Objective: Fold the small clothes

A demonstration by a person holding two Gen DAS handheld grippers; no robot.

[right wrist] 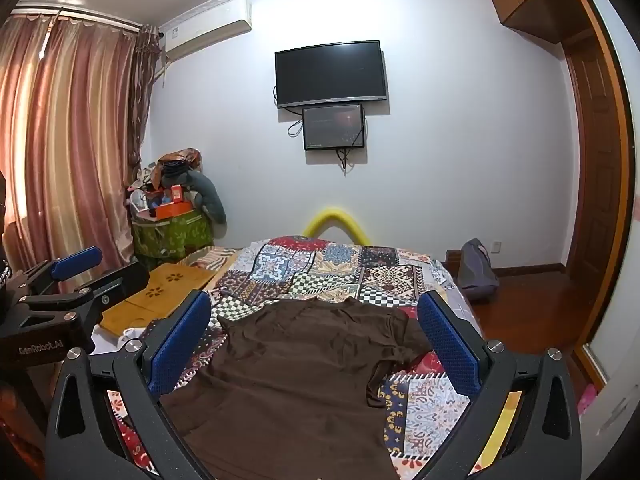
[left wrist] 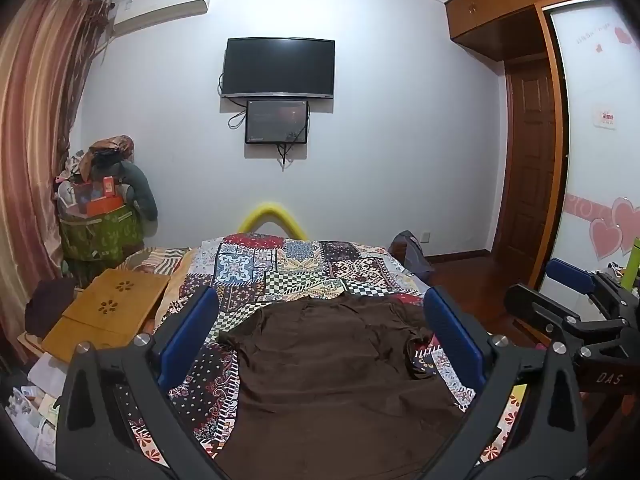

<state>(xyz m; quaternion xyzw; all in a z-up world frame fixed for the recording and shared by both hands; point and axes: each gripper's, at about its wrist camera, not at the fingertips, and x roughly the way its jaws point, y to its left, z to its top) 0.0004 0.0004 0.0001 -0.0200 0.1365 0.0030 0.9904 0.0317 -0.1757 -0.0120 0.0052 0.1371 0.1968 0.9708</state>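
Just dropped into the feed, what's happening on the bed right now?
A person holds a gripper in each hand over a brown shirt spread flat on the patchwork bedspread. The left gripper and right gripper are both wide open, nothing between their blue pads. Neither touches the shirt. It lies unfolded, one sleeve a little rumpled. Folding has not begun.

Left tool [left wrist: 320,304] and right tool [right wrist: 314,308] side by side, jaws wide apart, tilted slightly downward.

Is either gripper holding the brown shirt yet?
No: the left gripper and right gripper both stand wide open above the brown shirt, which lies spread on the quilt.
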